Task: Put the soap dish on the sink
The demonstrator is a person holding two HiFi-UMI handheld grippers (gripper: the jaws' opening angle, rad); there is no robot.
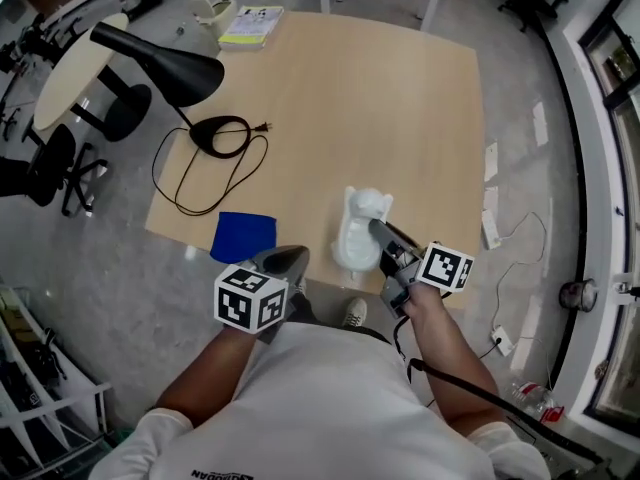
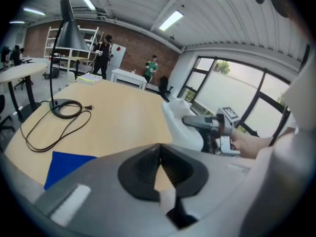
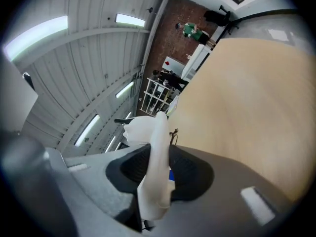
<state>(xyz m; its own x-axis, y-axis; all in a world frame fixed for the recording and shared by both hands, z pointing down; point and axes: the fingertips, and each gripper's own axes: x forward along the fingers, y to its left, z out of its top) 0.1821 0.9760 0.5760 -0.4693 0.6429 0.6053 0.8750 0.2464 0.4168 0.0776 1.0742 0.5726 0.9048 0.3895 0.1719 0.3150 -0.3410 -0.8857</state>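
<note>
A white soap dish [image 1: 358, 230] hangs tilted over the near edge of the wooden table [image 1: 400, 118], with my right gripper [image 1: 384, 240] shut on its rim. In the right gripper view the dish [image 3: 157, 147] stands edge-on between the dark pads. From the left gripper view, the dish [image 2: 183, 125] and the right gripper [image 2: 210, 124] are to the right. My left gripper [image 1: 287, 261] is shut and empty at the table's front edge, beside a blue cloth [image 1: 243, 235]. Its jaws [image 2: 159, 158] meet with nothing between them. No sink is in view.
A black desk lamp [image 1: 160, 63] leans over the table's left side, its base and looped cable [image 1: 215, 158] trailing toward the blue cloth [image 2: 66, 164]. A book [image 1: 252, 25] and tape dispenser [image 1: 212, 13] lie at the far left corner. Chairs and another table stand at left.
</note>
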